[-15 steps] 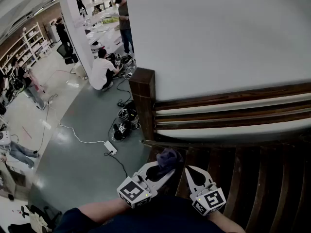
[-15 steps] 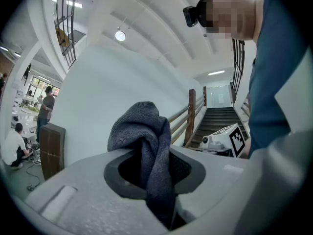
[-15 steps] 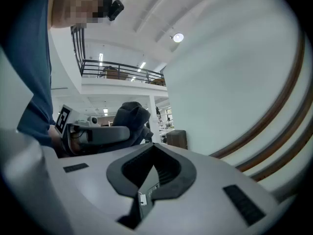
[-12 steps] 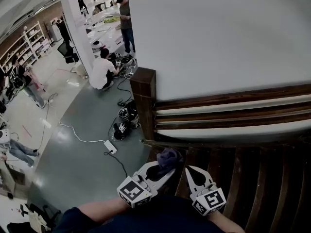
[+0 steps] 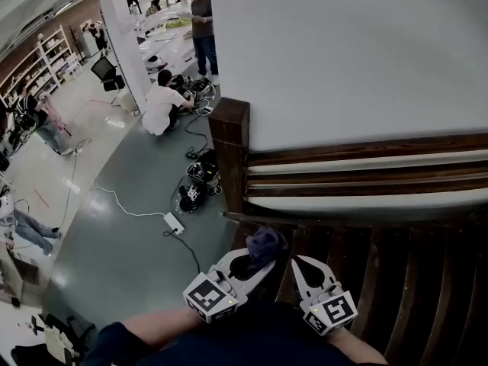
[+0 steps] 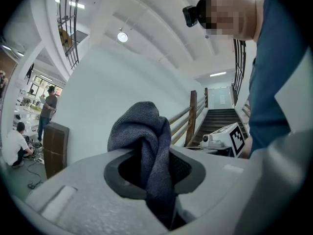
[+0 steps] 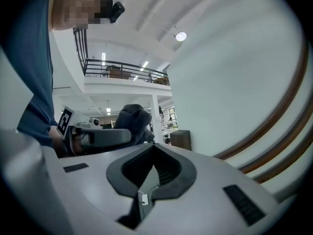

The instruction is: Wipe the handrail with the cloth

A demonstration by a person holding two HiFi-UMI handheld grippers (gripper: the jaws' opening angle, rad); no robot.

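Observation:
A dark blue-grey cloth (image 5: 263,244) (image 6: 139,126) bunches up from between the jaws of my left gripper (image 5: 242,264) (image 6: 146,151), which is shut on it. The dark wooden handrail (image 5: 366,149) runs along the white wall to the right of a square newel post (image 5: 229,147), well ahead of both grippers. In the left gripper view the handrail (image 6: 182,119) climbs beside the stairs. My right gripper (image 5: 303,271) (image 7: 152,147) sits just right of the left one, jaws together, holding nothing. It sees the cloth (image 7: 133,117) to its left and the rail's brown bands (image 7: 274,116).
Dark wooden stair treads (image 5: 412,280) lie under and right of the grippers. Below on the grey floor (image 5: 130,235) are cables, a power strip (image 5: 174,223), equipment and several people, one crouching (image 5: 160,107). A white column (image 5: 126,29) stands at the far left.
The head view has shifted slightly, so the post and floor sit a little right and higher. Both grippers keep nearly the same place, and the cloth stays gripped.

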